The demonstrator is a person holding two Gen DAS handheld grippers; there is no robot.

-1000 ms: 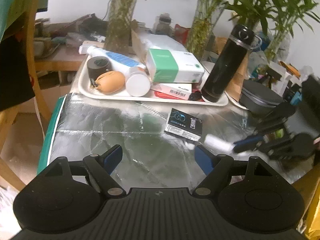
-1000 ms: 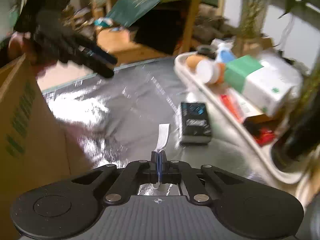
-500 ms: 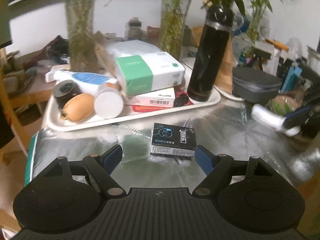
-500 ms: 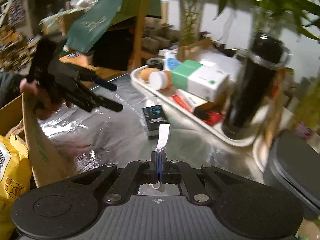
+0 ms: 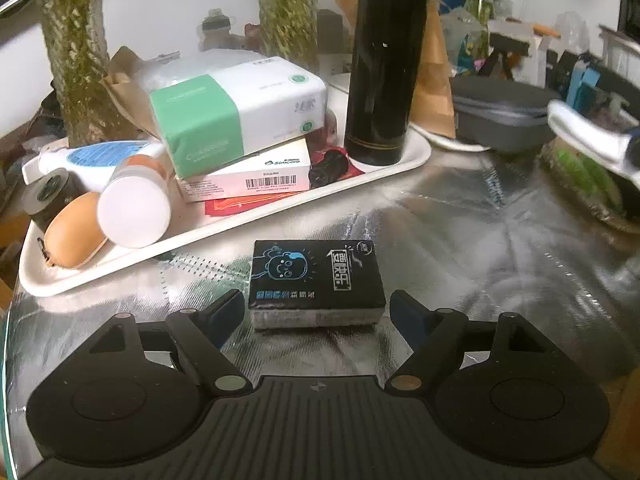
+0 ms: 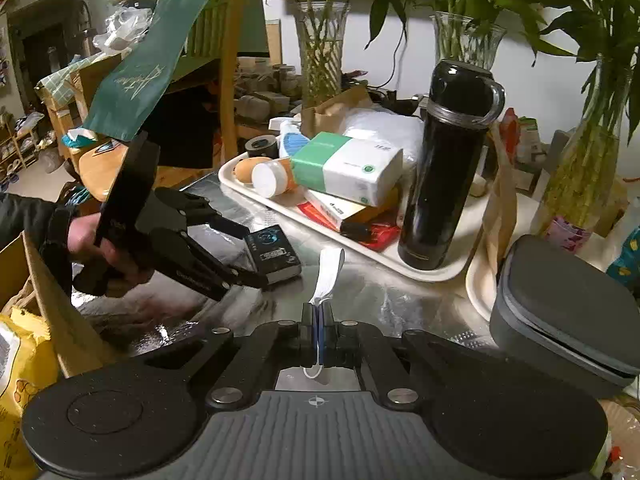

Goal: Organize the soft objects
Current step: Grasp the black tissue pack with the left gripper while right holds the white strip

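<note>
Silver foil sheeting point(image 5: 460, 240) covers the cluttered table, and along its far side a long white plastic tray point(image 5: 224, 228) carries a tall glossy black flask point(image 5: 382, 60) standing upright, a green-and-white soft tissue pack point(image 5: 240, 112) lying on a flat white carton, and a white-capped bottle on its side. Nearer, the left gripper point(image 5: 316, 312) sits low over the foil with its blue-padded jaws spread wide on either side of a small black tissue packet with blue cartoon print point(image 5: 316, 276) (the pads are not pressing it). Smaller still, the right gripper point(image 6: 319, 316) is pinched tight on a thin white strap-like strip point(image 6: 330, 270) that sticks up from between its fingers.
</note>
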